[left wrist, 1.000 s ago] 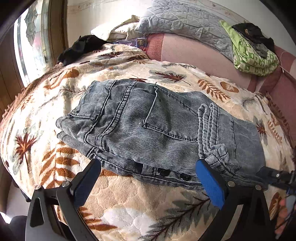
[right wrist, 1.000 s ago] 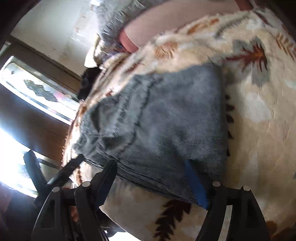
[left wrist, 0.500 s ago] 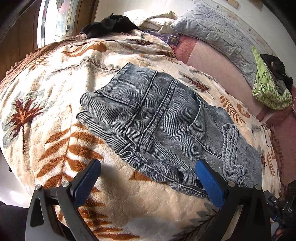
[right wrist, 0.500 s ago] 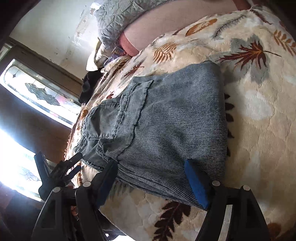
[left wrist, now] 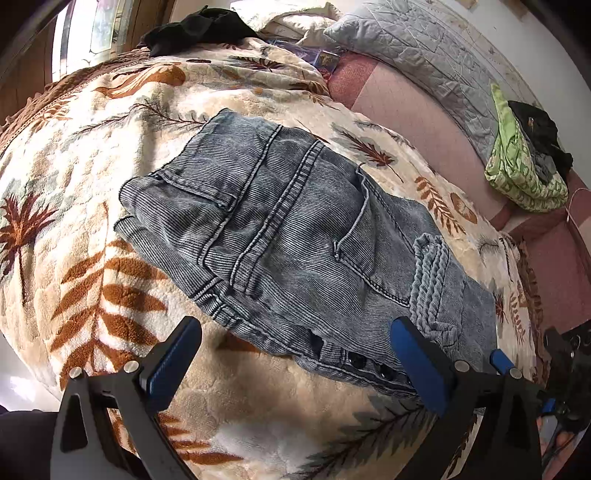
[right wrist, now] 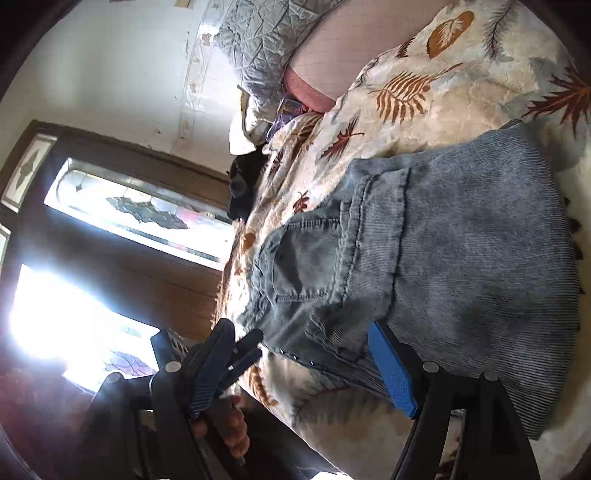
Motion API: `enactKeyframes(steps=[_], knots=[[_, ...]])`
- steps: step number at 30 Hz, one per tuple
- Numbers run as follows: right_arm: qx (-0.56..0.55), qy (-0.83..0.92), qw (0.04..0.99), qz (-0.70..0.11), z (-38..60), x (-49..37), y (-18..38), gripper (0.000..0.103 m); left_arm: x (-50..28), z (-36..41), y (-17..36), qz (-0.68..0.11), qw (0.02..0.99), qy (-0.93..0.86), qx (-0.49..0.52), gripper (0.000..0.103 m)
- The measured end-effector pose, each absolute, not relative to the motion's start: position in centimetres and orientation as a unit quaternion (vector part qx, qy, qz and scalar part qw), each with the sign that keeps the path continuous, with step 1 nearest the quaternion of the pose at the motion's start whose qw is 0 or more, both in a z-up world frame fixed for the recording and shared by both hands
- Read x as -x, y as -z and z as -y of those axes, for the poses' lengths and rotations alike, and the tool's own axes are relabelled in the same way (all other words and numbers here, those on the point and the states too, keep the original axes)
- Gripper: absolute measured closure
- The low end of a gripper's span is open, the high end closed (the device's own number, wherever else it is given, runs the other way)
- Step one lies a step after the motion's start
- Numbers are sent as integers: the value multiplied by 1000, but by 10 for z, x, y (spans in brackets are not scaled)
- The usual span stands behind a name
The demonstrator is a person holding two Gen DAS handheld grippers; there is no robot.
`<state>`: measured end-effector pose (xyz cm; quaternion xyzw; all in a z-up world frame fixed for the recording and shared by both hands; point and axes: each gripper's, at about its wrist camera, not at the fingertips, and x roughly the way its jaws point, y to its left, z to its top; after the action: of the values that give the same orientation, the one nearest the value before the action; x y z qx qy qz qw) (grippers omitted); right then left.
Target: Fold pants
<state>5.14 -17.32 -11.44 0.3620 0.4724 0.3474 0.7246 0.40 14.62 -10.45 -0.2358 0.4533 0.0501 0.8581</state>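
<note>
The bed blanket [left wrist: 110, 258], cream fleece with rust and grey leaf print, fills the ground below and ahead of both tongs. On it, just ahead of the left gripper [left wrist: 295, 362], lie the pants [left wrist: 295, 236], grey-blue denim folded into a compact thick stack, seams and a back pocket uppermost, the waistband edge with dark buttons nearest the tool. Beyond the pants, far from the tongs, a pink mattress surface [left wrist: 424, 107] shows, with a grey quilted pillow [left wrist: 417, 48] above it, a green patterned bundle [left wrist: 524, 173] at far right, and a black garment [left wrist: 195, 29] at the far left corner near a window [left wrist: 99, 29]. The left gripper is pitched steeply downward over the near edge of the stack; its blue pads [left wrist: 173, 365] stand wide apart with nothing between them, the right-hand pad overlapping the waistband in view, though contact cannot be confirmed. The right gripper [right wrist: 295, 369] is rolled sideways and points shallowly downward across the same stack from its other side; its jaws also stand wide, holding nothing, one blue pad against the denim edge in the picture, actual touch unclear. In the right wrist view the left tool appears at lower left, gripped by a person's hand [right wrist: 229, 424], fingers curled round the handle. In the left wrist view the right gripper is visible only as a dark part at the far right edge.
</note>
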Motion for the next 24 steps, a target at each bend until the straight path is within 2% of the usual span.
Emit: enactKeyframes(steps=[11,14,17,20,24], knots=[[-359,-344,732,-466,183,-37,126,25,4,-148,99,-448,863,-54,226,1],[-350,-293,737,-499,190,-44,147,26,7,-150,98,-441,867,-54,225,1],[-347,-315,744,-477,190,-39,133,26,10,-156,94,-426,874,-56,228,1],[-338,-324,759,-452,191,-35,119,25,16,-174,91,-398,876,-81,258,1],[-328,-316,764,-458,189,-34,123,25,19,-203,99,-379,857,-71,341,1]])
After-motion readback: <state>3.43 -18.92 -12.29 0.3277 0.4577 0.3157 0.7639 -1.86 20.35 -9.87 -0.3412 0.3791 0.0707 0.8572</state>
